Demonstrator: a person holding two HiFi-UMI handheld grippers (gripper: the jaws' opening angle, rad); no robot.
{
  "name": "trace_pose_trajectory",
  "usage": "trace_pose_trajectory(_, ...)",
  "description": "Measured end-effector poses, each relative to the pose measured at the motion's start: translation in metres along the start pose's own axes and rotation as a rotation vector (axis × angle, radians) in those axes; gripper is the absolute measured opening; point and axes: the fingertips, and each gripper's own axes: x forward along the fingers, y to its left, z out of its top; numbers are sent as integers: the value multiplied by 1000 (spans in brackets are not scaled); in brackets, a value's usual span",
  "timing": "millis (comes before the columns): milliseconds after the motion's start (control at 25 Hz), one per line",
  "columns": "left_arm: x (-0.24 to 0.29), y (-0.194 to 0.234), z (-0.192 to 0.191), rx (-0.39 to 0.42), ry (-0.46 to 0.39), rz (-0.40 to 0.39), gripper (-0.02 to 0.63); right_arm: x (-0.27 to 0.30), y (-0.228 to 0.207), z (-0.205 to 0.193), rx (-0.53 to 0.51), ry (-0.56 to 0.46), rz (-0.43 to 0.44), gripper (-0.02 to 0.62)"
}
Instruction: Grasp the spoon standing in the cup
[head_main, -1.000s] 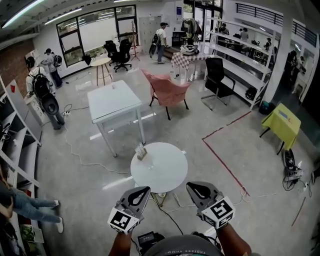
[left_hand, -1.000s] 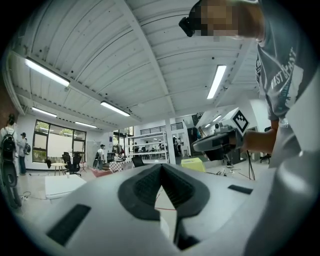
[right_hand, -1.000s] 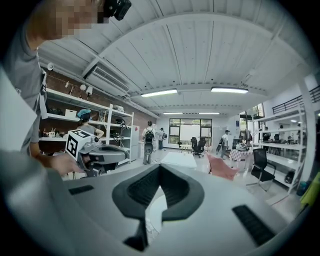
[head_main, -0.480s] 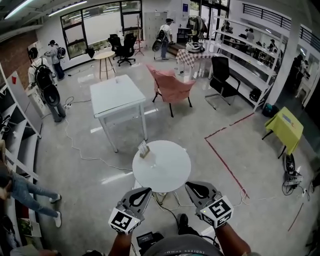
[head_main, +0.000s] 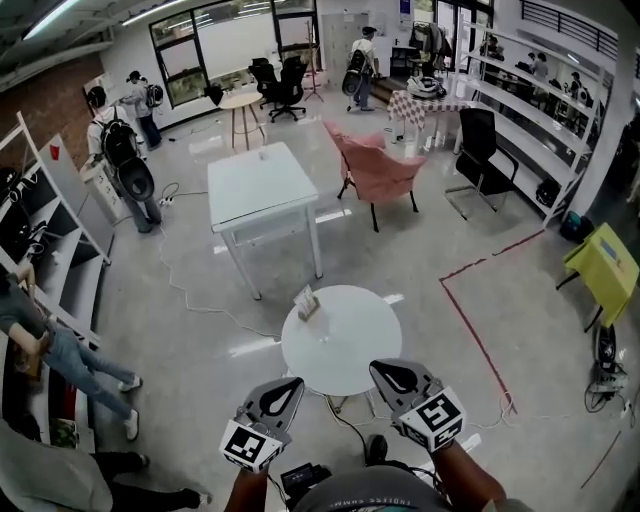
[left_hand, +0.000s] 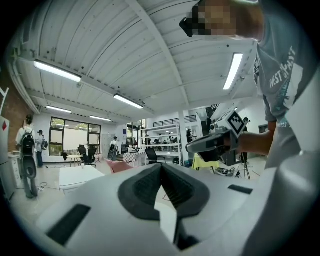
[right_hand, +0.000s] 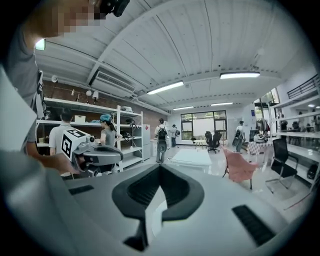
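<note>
A round white table stands on the floor just ahead of me. At its far left edge sits a small tan object, too small to tell whether it is a cup with a spoon. My left gripper and right gripper are held side by side low in the head view, short of the table. Both are shut with nothing between their pads. The left gripper faces the room with the right gripper beside it. In its own view the right gripper has the left gripper at its side.
A square white table stands beyond the round one, with a pink chair to its right. Red tape and a cable run over the floor. Shelves and people line the left; a yellow table is at the right.
The view has shifted: the round table and the room now sit further right and slightly nearer. A person at the left has moved up the frame. Both grippers stay shut, held as before.
</note>
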Motion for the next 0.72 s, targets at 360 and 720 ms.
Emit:
trace_pose_trajectory(360,34,-1,23,-15,-6,84,5,14,-39,6,12,-22,97,2)
trace_pose_trajectory(720,54,-4,34,-44,-8,155,5,18,-64,2,28,-33,174,2)
